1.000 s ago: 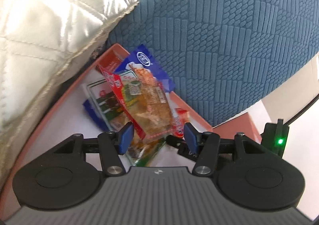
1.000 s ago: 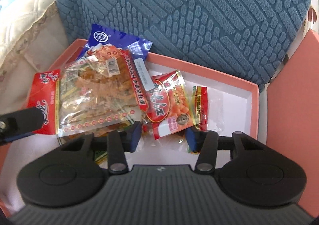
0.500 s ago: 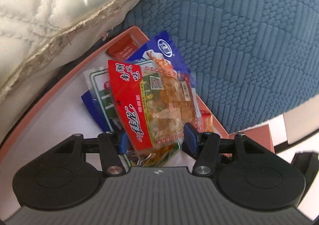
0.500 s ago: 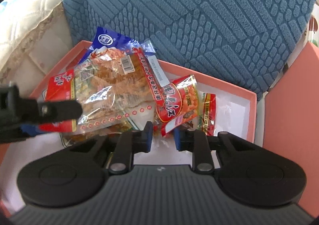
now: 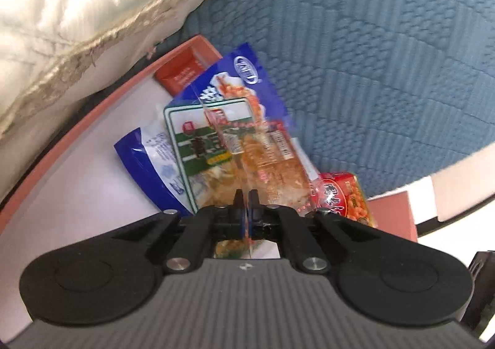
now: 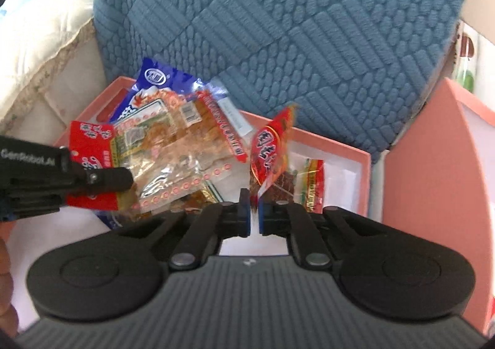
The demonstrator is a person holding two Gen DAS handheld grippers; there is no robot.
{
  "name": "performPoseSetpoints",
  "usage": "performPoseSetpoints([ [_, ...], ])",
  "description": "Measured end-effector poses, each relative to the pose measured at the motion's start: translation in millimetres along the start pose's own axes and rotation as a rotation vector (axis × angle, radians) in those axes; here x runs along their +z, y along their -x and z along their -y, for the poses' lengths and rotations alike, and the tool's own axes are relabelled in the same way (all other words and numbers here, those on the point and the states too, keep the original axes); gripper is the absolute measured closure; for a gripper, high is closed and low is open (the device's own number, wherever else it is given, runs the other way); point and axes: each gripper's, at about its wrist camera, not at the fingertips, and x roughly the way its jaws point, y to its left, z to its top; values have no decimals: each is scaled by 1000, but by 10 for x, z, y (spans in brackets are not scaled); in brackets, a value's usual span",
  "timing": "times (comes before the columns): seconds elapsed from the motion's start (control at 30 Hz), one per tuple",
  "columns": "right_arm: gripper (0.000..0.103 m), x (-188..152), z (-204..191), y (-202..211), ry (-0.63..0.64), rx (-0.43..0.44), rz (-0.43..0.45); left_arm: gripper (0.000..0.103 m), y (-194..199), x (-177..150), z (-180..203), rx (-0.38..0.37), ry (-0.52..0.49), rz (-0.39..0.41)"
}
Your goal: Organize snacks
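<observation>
A pink box (image 6: 366, 160) with a white floor holds several snack packets. My left gripper (image 5: 246, 199) is shut on the lower edge of a large clear packet with a red border (image 5: 266, 160), which stands edge-on in the left wrist view. In the right wrist view that gripper's fingers (image 6: 105, 177) pinch the same clear packet (image 6: 173, 157) at its red end. My right gripper (image 6: 253, 206) is shut on a small red packet (image 6: 270, 154), held upright above the box floor. A blue packet (image 5: 247, 70) and a green-framed packet (image 5: 191, 138) lie underneath.
A blue textured cushion (image 6: 278, 39) rises right behind the box. A cream quilt (image 5: 77, 8) presses against the box's left side. The pink lid (image 6: 427, 178) stands to the right. A red and yellow packet (image 6: 314, 182) lies on the box floor.
Both grippers went from open to shut. The left one closed on the large clear packet, which turned edge-on. The right one closed on the small red packet, which now stands upright.
</observation>
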Motion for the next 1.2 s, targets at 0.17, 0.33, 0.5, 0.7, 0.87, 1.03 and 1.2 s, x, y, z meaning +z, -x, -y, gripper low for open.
performPoseSetpoints([
  [0.17, 98, -29, 66, 243, -11, -5, 20, 103, 241, -58, 169, 17, -55, 38],
  [0.33, 99, -90, 97, 535, -23, -1, 48, 103, 530, -137, 372, -13, -85, 62],
  [0.5, 99, -167, 126, 785, -56, 9, 60, 103, 778, -272, 545, -16, -131, 75],
  [0.7, 99, -271, 172, 1103, -90, 29, 80, 103, 1089, -444, 657, -47, -158, 89],
  [0.87, 99, -381, 183, 1352, -97, 53, 100, 103, 1326, -557, 742, -59, -180, 102],
  [1.03, 99, -486, 225, 1544, -127, 89, 108, 103, 1483, -720, 807, -60, -204, 99],
  [1.2, 98, -614, 256, 1655, -146, 110, 100, 103, 1554, -897, 883, -54, -233, 90],
])
